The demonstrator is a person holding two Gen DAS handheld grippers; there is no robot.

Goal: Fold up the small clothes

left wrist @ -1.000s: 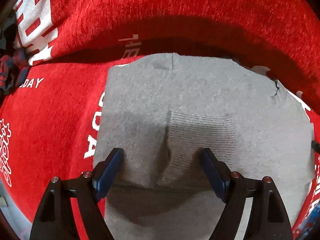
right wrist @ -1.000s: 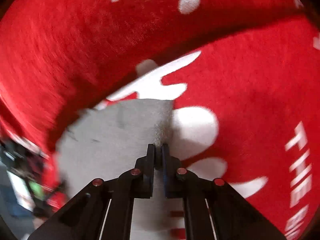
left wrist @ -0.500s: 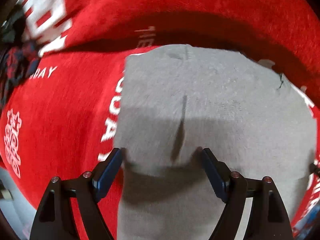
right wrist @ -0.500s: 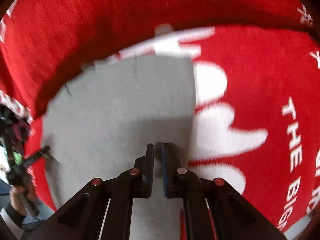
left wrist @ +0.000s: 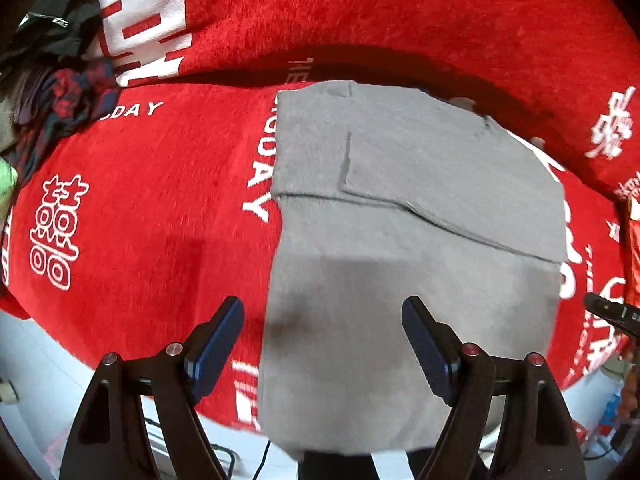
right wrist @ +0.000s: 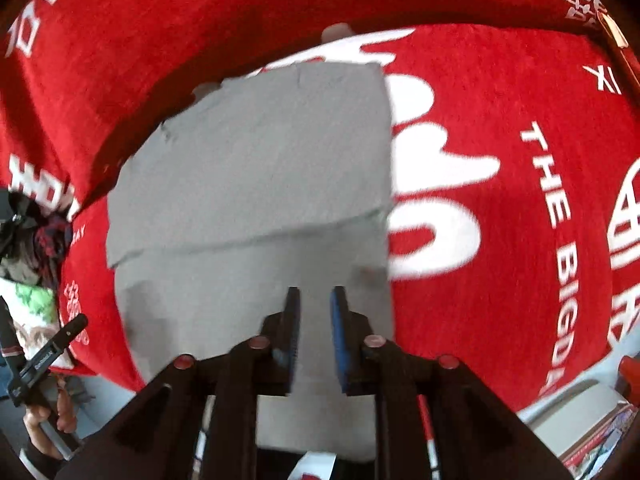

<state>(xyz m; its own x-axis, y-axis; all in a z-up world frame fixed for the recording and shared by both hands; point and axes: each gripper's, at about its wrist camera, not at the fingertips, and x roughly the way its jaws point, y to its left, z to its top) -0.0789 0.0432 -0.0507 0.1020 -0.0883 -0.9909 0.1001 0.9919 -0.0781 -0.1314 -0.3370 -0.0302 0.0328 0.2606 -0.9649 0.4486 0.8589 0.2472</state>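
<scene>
Left gripper [left wrist: 322, 340]: jaws spread wide, nothing held between them; grey fabric is seen below and beyond the blue pads. Right gripper [right wrist: 314, 334]: jaws parted narrowly and opening, nothing gripped; grey cloth is seen through the gap.

The grey garment [left wrist: 400, 208] is laid flat at frame centre of the left view, folded, with one layer's edge running across its middle and a vertical seam in the upper part. Its near edge hangs over the front of the surface. In the right view the same garment fills centre-left.

A heap of dark plaid and black clothes [left wrist: 60, 92] is noted at upper left, well apart from the grey piece. The tip of the other gripper is glimpsed at the right edge of the left view.

The surface is covered by a red blanket [left wrist: 160, 208] with white lettering and characters, rising in a fold at the top. Pale floor is seen at the lower corners. A hand [right wrist: 48, 420] on a handle is seen lower left in the right view.
</scene>
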